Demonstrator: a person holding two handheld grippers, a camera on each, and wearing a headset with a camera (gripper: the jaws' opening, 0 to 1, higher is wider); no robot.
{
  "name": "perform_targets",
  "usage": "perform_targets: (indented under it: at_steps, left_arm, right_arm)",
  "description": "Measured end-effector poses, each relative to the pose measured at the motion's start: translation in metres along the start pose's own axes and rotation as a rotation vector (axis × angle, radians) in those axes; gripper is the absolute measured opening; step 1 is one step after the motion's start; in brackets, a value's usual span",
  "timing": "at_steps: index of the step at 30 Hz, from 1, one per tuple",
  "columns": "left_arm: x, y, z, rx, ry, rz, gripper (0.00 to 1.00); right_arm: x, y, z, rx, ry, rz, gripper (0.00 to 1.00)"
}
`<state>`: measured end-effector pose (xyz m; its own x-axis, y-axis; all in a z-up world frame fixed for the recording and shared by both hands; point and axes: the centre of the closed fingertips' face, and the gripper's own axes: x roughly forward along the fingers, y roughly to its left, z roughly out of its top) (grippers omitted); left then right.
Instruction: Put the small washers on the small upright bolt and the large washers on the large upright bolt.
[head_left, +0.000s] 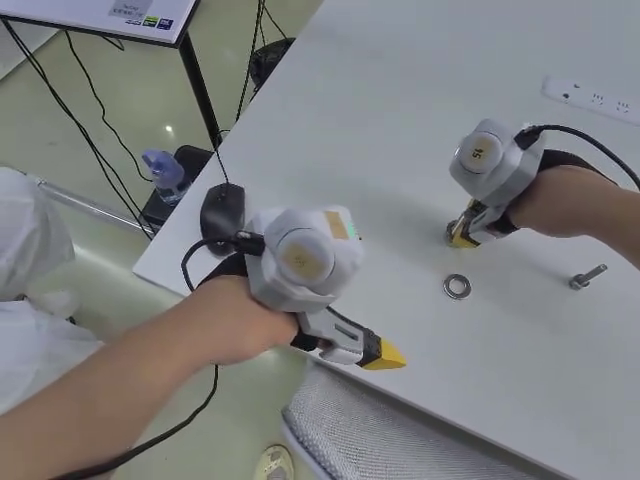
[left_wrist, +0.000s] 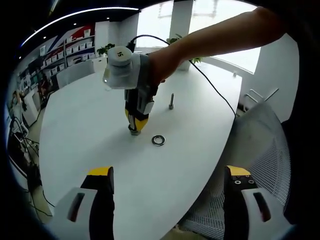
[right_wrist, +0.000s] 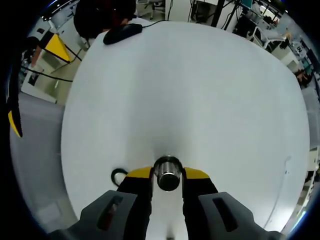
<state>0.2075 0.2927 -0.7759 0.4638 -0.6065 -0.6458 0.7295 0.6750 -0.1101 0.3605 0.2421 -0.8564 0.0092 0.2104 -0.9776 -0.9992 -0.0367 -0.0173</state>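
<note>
One washer (head_left: 457, 286) loose on worktop (head_left: 400, 120) — your right gripper (head_left: 462, 238) clamps large bolt (right_wrist: 168, 175), likely steadying it; left gripper (left_wrist: 169, 174) jaws apart — free.

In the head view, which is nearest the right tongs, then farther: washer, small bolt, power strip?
1. washer, flat on the table just beside the right tongs.
2. small bolt, standing off to the washer's right.
3. power strip, by the table's far edge.

White table (head_left: 380, 120) spreads across the head view, with a black mouse (head_left: 221, 212) on its edge at nine o'clock and a power strip (head_left: 592, 98) up at two o'clock. Down on the floor there's a blue bottle (head_left: 166, 172) at ten, black cables (head_left: 90, 110) trail beside a desk leg (head_left: 200, 85) at eleven, and a grey mesh chair (head_left: 350, 430) sits at six.
</note>
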Motion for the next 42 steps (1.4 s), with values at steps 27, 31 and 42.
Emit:
perform_targets:
  at_steps: [27, 31, 42]
  left_arm:
    - [-0.008, -0.002, -0.005, 0.000, 0.010, 0.003, 0.89]
    - [-0.012, -0.002, -0.008, -0.003, 0.013, 0.007, 0.89]
    - [-0.013, -0.002, -0.007, -0.008, 0.005, 0.007, 0.89]
  right_arm:
    - [0.006, -0.001, 0.001, 0.012, -0.007, -0.004, 0.25]
    - [0.007, 0.002, 0.002, 0.012, -0.005, 0.014, 0.27]
    - [0.000, -0.001, 0.006, 0.001, -0.015, 0.008, 0.32]
